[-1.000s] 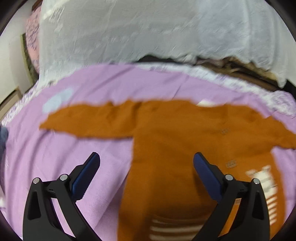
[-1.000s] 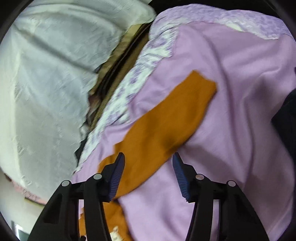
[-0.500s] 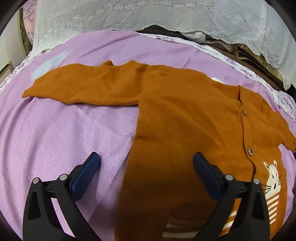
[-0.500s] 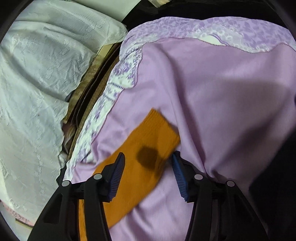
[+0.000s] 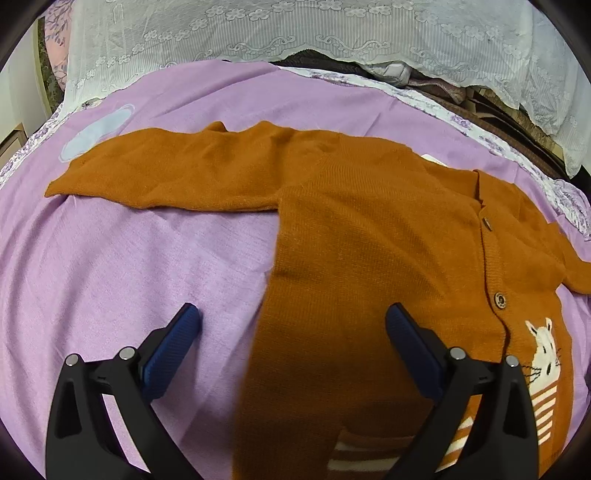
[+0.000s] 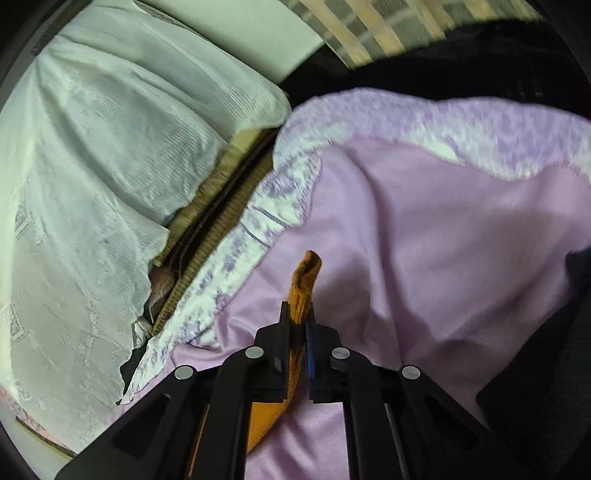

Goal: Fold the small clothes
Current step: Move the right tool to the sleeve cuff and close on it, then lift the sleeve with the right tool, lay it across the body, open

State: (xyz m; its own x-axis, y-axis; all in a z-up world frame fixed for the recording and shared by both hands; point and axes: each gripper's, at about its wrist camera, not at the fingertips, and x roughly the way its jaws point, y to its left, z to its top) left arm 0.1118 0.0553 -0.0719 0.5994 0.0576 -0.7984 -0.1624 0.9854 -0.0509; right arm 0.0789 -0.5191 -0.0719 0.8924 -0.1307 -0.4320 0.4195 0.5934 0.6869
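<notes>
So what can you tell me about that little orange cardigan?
The orange cardigan is a small knit lying flat, front up, on the purple blanket. It is buttoned down the front, with a white animal face and stripes near the hem. One sleeve stretches out sideways; the other sleeve's cuff is pinched in the right gripper. The left gripper hovers open above it.

Lilac blanket (image 5: 129, 266): spread flat over the bed, plain weave, filling the near and middle ground. Pale blue oval patch (image 5: 96, 132): on the blanket, far left. Floral-print border (image 6: 236, 266): white and purple, edging the blanket along its far side. White lace cloth (image 5: 295, 29): draped across the far edge, embroidered with flowers and scrolls. Plaid fabric (image 6: 373, 29): grey and beige, far right, blurred.
</notes>
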